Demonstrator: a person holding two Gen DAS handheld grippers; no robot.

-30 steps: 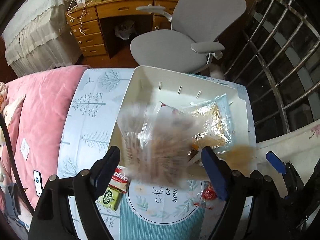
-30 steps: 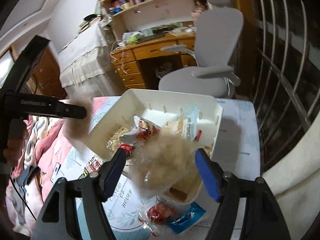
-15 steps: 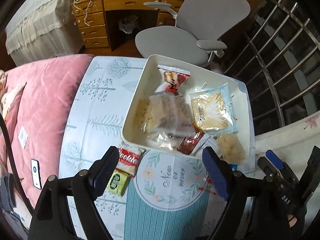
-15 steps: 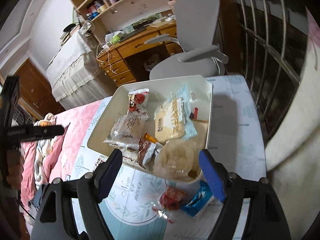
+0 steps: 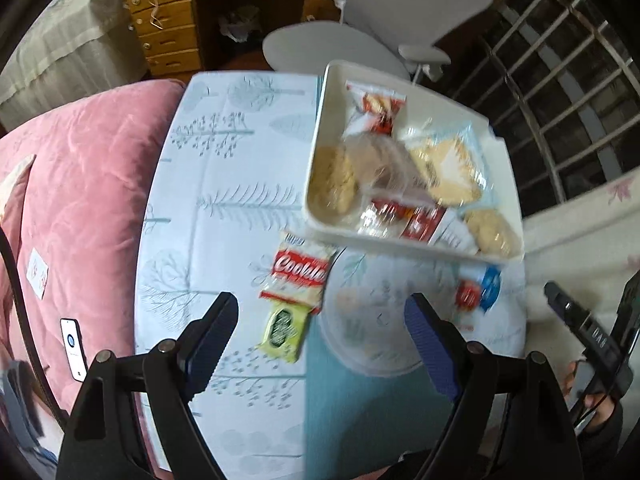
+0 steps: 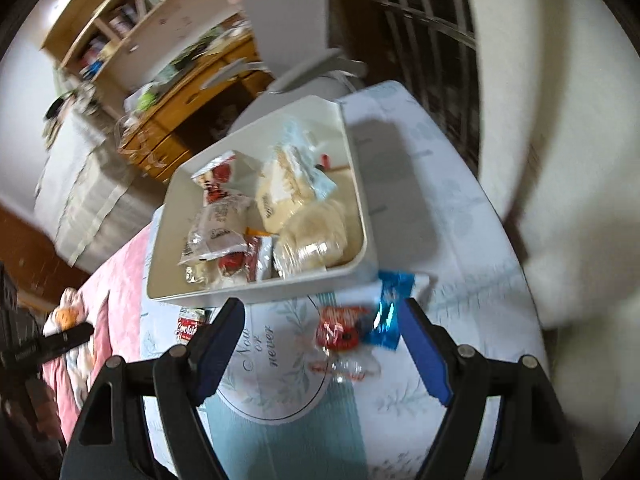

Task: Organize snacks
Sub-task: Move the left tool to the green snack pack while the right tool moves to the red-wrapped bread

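A white bin (image 5: 404, 242) (image 6: 362, 184) on the blue-patterned table holds several snack packs. On the cloth in front of it lie a red-and-white cookie pack (image 5: 300, 274) (image 6: 188, 326) and a yellow-green pack (image 5: 284, 332). My left gripper (image 5: 320, 344) hangs open and empty above those two. A red wrapped snack (image 6: 340, 328) (image 5: 466, 294) and a blue pack (image 6: 390, 306) (image 5: 490, 282) lie by the bin's near right corner. My right gripper (image 6: 322, 340) is open over them, touching nothing.
A pink quilt (image 5: 80, 200) with a phone (image 5: 74, 350) on it lies left of the table. A grey office chair (image 5: 380, 32) and a wooden desk (image 5: 168, 24) stand behind. Metal window bars (image 5: 560, 80) are at the right.
Both grippers dropped their blurred snack packs into the bin and drew back toward the near side. The left one moved left over the cookie pack; the right one rolled and sank over the red and blue packs.
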